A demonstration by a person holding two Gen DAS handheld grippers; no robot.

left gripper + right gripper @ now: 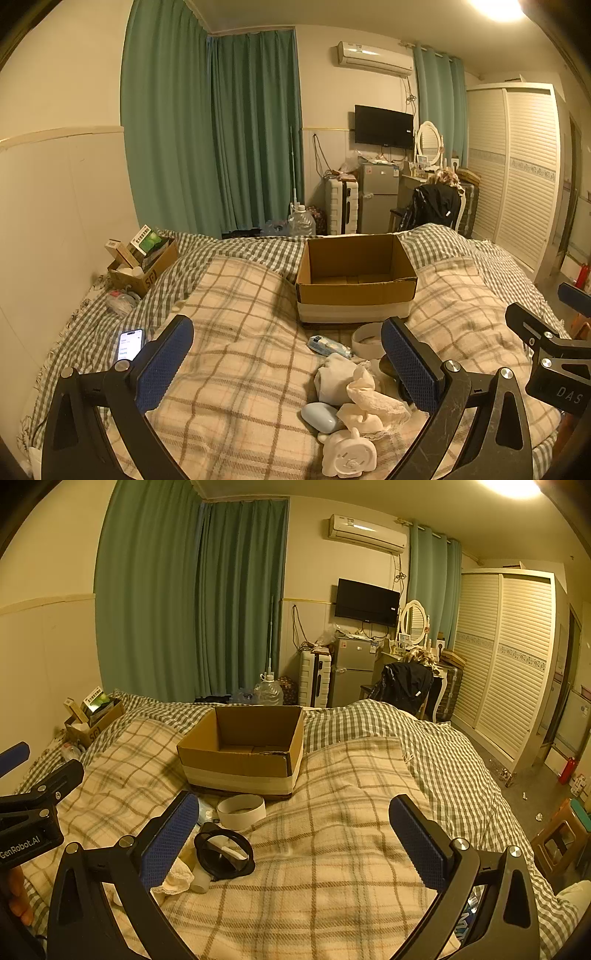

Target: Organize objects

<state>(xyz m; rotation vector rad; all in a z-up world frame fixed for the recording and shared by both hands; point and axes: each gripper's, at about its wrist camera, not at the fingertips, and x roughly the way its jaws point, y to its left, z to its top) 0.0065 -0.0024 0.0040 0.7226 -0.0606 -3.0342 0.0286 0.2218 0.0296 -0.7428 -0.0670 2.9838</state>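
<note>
Both grippers, left gripper (286,354) and right gripper (293,827), spread wide, holding nothing; white figurine (347,456), cloths (354,391) nearest, cardboard box (356,277) beyond on blanket (236,369).

A bed covered by a cream plaid blanket (240,369) fills the room's near side. On it sits an open cardboard box (356,280), its bottom bare. The left gripper (286,363) hangs above the blanket with its blue-padded jaws wide apart, holding nothing. Between them lie crumpled cream cloths (354,391), a pale blue oval object (321,417), a white bear-faced item (347,458), a white ring (365,341) and a small blue packet (327,345). A lit phone (130,344) lies at left. The right gripper (554,354) shows at the far right edge.
</note>
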